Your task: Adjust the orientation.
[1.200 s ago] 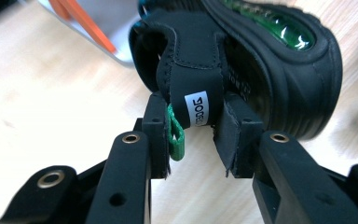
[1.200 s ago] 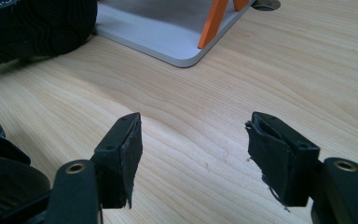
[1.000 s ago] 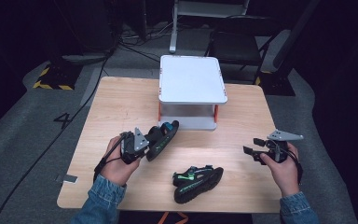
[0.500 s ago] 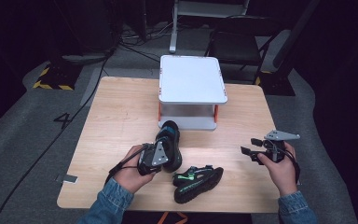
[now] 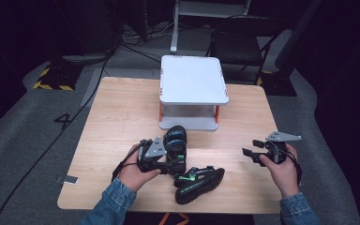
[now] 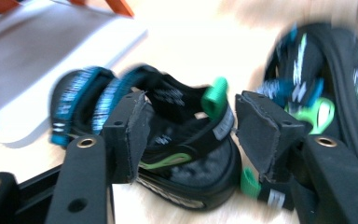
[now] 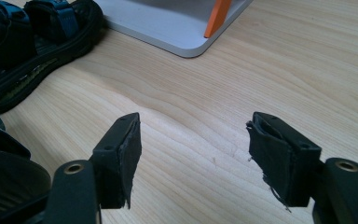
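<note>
A black sandal with blue straps [image 5: 176, 138] lies on the wooden table [image 5: 117, 117], its toe toward the white stand [image 5: 192, 79]. My left gripper [image 5: 171, 161] is at its heel. In the left gripper view the jaws [image 6: 189, 126] clasp the heel of the blue-strapped sandal [image 6: 186, 154] from both sides. A second black sandal with green trim [image 5: 199, 183] lies on its side just to the right, near the front edge. My right gripper [image 5: 252, 147] hovers open over bare wood at the right; nothing is between its pads [image 7: 193, 154].
The white stand [image 7: 168, 23] on orange legs occupies the back centre of the table. Bare wood stretches left of the sandals and between the stand and my right gripper. Behind the table stand a dark chair [image 5: 236, 47] and floor cables [image 5: 136, 40].
My left gripper has carried the blue-strapped sandal rightward, from the table's left to beside the green-trimmed sandal, turning its toe toward the stand. The right gripper has barely moved.
</note>
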Demonstrator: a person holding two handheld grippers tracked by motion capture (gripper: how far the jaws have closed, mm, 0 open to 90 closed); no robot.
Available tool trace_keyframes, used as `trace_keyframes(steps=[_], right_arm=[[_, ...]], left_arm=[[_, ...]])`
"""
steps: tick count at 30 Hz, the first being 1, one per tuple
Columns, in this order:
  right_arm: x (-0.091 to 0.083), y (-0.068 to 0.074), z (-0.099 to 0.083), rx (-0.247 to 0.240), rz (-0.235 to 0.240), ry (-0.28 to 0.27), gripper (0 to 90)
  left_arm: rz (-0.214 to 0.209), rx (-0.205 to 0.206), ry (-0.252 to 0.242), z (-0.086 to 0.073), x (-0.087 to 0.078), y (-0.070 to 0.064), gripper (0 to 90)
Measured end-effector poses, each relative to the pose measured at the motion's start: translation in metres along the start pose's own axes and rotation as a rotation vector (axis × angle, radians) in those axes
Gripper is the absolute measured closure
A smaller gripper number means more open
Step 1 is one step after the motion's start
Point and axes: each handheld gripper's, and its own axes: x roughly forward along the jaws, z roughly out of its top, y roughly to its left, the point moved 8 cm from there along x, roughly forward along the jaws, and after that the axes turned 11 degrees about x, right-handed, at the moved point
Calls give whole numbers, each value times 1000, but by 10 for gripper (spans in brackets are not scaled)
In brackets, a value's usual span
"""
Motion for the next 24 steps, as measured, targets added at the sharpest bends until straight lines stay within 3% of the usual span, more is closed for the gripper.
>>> trace_keyframes(steps=[1, 2, 4, 6, 7, 10, 12, 13, 14, 15, 20, 24], right_arm=[[0, 0, -1, 6, -1, 3, 349], [0, 0, -2, 5, -1, 3, 349], [0, 0, -4, 8, -3, 10, 349], [0, -1, -6, 9, -6, 14, 349], [-1, -1, -9, 12, -10, 19, 348], [-2, -2, -10, 16, -15, 15, 348], [-6, -4, -12, 25, -22, 14, 348], [-9, -7, -14, 30, -29, 10, 348], [-10, -8, -16, 37, -32, 9, 348], [-11, -10, -17, 39, -38, 11, 348], [-15, -13, -21, 48, -47, 11, 348], [-17, -12, -21, 50, -50, 7, 348]], left_arm=[[0, 0, 0, 0, 0, 0, 428], [52, -45, 9, 0, 1, 11, 421], [104, -66, 40, -2, 6, 21, 418], [118, -68, 55, -2, 10, 24, 420], [117, -97, 82, -2, 23, 29, 430], [100, -119, 107, -1, 36, 30, 463], [85, -100, 163, -6, 46, 29, 541], [94, -59, 181, -9, 50, 31, 597], [102, -44, 192, -10, 49, 34, 645], [94, -52, 189, -10, 48, 35, 672], [91, -54, 182, -9, 46, 39, 716], [90, 15, 195, -10, 42, 44, 718]])
